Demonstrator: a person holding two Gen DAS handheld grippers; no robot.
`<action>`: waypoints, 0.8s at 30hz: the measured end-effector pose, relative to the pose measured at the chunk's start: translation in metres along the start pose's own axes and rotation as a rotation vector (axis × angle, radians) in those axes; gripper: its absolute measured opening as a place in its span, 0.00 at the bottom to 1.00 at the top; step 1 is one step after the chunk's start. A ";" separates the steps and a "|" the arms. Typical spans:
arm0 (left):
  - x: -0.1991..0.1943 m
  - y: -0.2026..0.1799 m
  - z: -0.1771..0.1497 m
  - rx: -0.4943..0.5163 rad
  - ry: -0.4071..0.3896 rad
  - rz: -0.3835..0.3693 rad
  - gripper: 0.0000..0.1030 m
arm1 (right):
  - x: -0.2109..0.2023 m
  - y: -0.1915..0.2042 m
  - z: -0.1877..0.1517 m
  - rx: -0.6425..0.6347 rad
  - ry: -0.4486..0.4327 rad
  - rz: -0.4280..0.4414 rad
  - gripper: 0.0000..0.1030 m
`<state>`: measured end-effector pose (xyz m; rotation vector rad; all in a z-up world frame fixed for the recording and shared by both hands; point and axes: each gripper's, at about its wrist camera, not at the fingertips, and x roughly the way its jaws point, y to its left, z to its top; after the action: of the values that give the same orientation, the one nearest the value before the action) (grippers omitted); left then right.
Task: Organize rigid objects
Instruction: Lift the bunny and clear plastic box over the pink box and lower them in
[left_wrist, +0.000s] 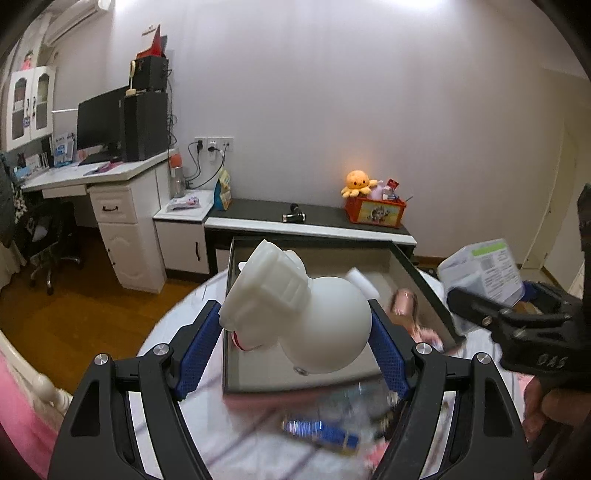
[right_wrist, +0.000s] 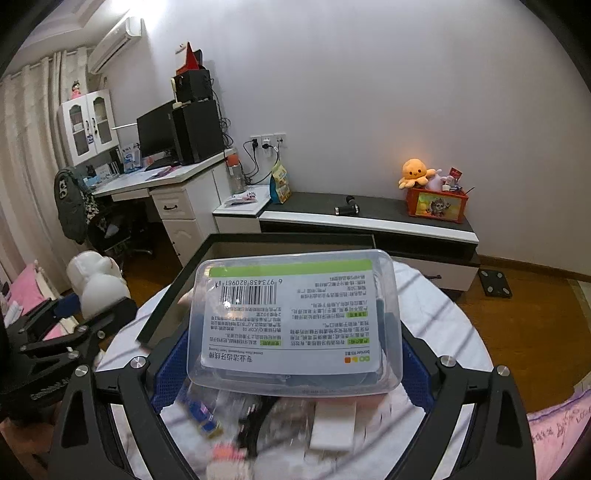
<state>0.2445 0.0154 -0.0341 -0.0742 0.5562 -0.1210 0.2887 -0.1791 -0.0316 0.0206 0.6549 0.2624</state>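
The left tongs (left_wrist: 295, 325) pinched a white plastic figure (left_wrist: 295, 314) and the right tongs (right_wrist: 291, 354) clamped a clear labelled box (right_wrist: 295, 321), both held above the dark tray (left_wrist: 424, 280) on the cluttered round bench (right_wrist: 443, 321).

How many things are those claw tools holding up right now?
2. A white figurine sits clamped in the left gripper; a clear plastic box is held in the right gripper. More items lie blurred on the table below.
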 end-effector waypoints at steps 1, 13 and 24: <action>0.010 0.001 0.007 -0.003 0.002 -0.002 0.76 | 0.008 -0.002 0.003 0.005 0.012 -0.001 0.92; 0.095 0.010 0.015 -0.071 0.129 -0.028 0.76 | 0.086 -0.021 0.005 0.007 0.156 -0.028 0.92; 0.100 0.011 0.006 -0.055 0.151 0.020 0.93 | 0.093 -0.014 0.000 -0.037 0.176 -0.027 1.00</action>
<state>0.3328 0.0130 -0.0822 -0.1136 0.7107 -0.0924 0.3622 -0.1701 -0.0889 -0.0477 0.8249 0.2520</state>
